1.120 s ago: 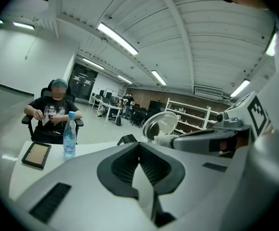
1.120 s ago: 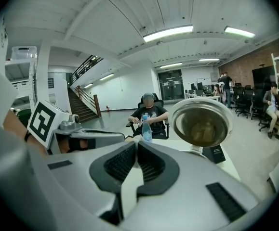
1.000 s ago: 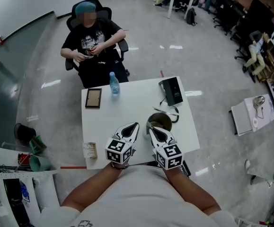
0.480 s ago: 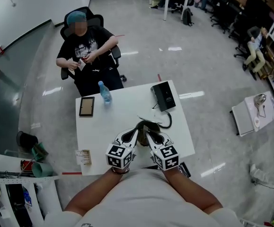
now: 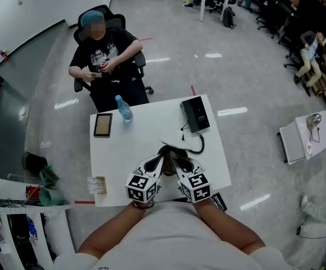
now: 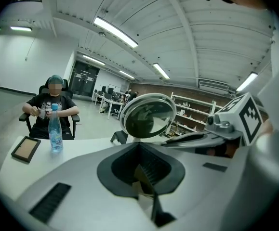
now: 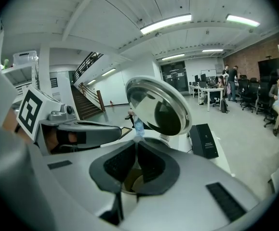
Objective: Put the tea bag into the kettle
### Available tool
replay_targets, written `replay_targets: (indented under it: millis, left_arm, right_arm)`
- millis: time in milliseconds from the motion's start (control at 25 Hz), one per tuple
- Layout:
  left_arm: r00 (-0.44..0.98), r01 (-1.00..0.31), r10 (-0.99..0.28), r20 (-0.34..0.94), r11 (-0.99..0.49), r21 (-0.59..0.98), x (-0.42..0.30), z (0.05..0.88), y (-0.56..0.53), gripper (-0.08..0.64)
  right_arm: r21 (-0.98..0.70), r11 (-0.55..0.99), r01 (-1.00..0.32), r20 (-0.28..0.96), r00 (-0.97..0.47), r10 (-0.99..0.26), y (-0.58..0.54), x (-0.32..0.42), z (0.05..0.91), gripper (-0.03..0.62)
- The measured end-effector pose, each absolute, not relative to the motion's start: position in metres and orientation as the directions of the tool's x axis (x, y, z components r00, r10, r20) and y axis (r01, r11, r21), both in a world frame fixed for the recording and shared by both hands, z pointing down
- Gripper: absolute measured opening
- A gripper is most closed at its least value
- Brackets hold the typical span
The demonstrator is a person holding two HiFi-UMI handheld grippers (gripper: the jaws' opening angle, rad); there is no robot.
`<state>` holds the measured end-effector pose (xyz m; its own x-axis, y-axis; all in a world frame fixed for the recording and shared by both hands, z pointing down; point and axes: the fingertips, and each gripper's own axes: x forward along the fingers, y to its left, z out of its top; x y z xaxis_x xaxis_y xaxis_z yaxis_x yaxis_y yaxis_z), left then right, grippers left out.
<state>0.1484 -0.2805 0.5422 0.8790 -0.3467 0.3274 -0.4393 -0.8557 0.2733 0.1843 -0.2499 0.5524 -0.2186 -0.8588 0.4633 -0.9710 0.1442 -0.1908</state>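
The steel kettle (image 5: pixel 174 148) stands on the white table (image 5: pixel 134 145), lid up; its round lid (image 6: pixel 149 115) (image 7: pixel 161 107) rises just past both grippers' tips. My left gripper (image 5: pixel 163 154) (image 6: pixel 139 146) is over the kettle's mouth, shut on a tan tea bag (image 6: pixel 140 184) pinched between its pads. My right gripper (image 5: pixel 174 155) (image 7: pixel 137 144) is beside it, tips nearly touching the left one, jaws shut. Something tan shows in the gap behind its tips. I cannot tell whether it is held. The kettle's inside is hidden.
On the table are a water bottle (image 5: pixel 123 108) (image 6: pixel 56 129), a dark flat frame (image 5: pixel 102 125), a black box (image 5: pixel 195 114) (image 7: pixel 204 141) with a cable, and a small carton (image 5: pixel 98 184) at the front left edge. A person sits in a chair (image 5: pixel 103 55) beyond the table.
A second ago the grippers were apart, the right one at the kettle. The left one has swung right, and both now meet over the kettle's mouth.
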Motion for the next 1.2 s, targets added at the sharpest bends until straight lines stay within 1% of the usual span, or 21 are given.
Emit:
replay_targets:
  millis: [400,560,640,720,800,1200]
  left_arm:
    - [0.863,-0.468,-0.359,0.355,-0.833,0.295,0.147,0.557,-0.276,0.009]
    - [0.859,-0.478,-0.370,0.354,-0.826,0.298,0.147,0.556,-0.277,0.009]
    - [0.857,-0.483,-0.373,0.356,-0.822,0.301,0.147,0.556,-0.277,0.009]
    - [0.853,-0.490,-0.378,0.360,-0.816,0.305,0.146,0.558,-0.277,0.009]
    - [0.848,-0.500,-0.386,0.364,-0.810,0.306,0.145,0.560,-0.276,0.009]
    - [0.822,-0.550,-0.443,0.357,-0.781,0.297,0.143,0.555,-0.273,0.009]
  right_arm:
    - [-0.178,0.166,-0.970,0.509,-0.235,-0.828,-0.248,0.187,0.567,0.025]
    - [-0.180,0.183,-0.966,0.507,-0.251,-0.824,-0.248,0.186,0.567,0.028]
    - [-0.187,0.198,-0.962,0.502,-0.266,-0.823,-0.249,0.184,0.565,0.043]
    - [-0.197,0.215,-0.957,0.496,-0.286,-0.819,-0.248,0.182,0.564,0.078]
    - [-0.203,0.228,-0.952,0.490,-0.300,-0.818,-0.247,0.182,0.564,0.087]
    - [-0.216,0.284,-0.934,0.467,-0.354,-0.810,-0.247,0.184,0.558,0.092]
